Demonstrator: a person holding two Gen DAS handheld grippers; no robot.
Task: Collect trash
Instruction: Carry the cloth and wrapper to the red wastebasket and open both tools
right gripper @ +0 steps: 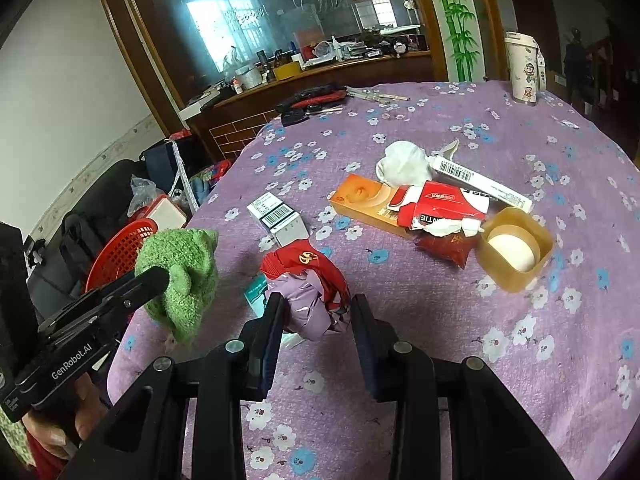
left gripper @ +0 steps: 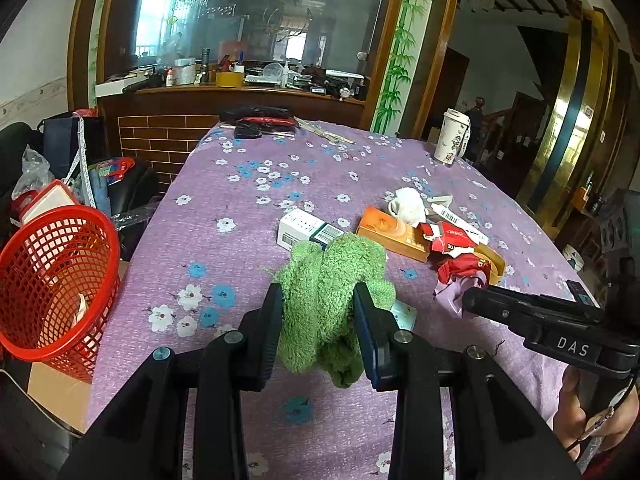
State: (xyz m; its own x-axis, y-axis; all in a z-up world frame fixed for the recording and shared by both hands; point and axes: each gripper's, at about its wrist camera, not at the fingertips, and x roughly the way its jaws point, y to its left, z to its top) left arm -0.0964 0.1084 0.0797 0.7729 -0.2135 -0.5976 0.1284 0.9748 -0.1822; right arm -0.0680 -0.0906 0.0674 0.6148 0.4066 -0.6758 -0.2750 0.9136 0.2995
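Note:
My left gripper [left gripper: 318,304] is shut on a fuzzy green cloth [left gripper: 332,276] and holds it just above the purple flowered tablecloth [left gripper: 224,264]. In the right wrist view the same green cloth [right gripper: 180,276] hangs from the left gripper [right gripper: 156,278] at the left. My right gripper [right gripper: 316,308] is shut on a crumpled red and lilac wrapper [right gripper: 308,280] over the table. From the left wrist view, the right gripper [left gripper: 470,300] and the wrapper [left gripper: 460,280] show at the right. A red mesh basket [left gripper: 60,211] stands beside the table's left edge, tilted.
Loose trash lies mid-table: a white box [right gripper: 276,218], an orange box [right gripper: 360,200], a white tissue wad [right gripper: 402,164], a torn red carton [right gripper: 444,204] and a tan tape holder [right gripper: 514,254]. A tall tumbler [right gripper: 522,68] stands far right. Bags crowd the floor left.

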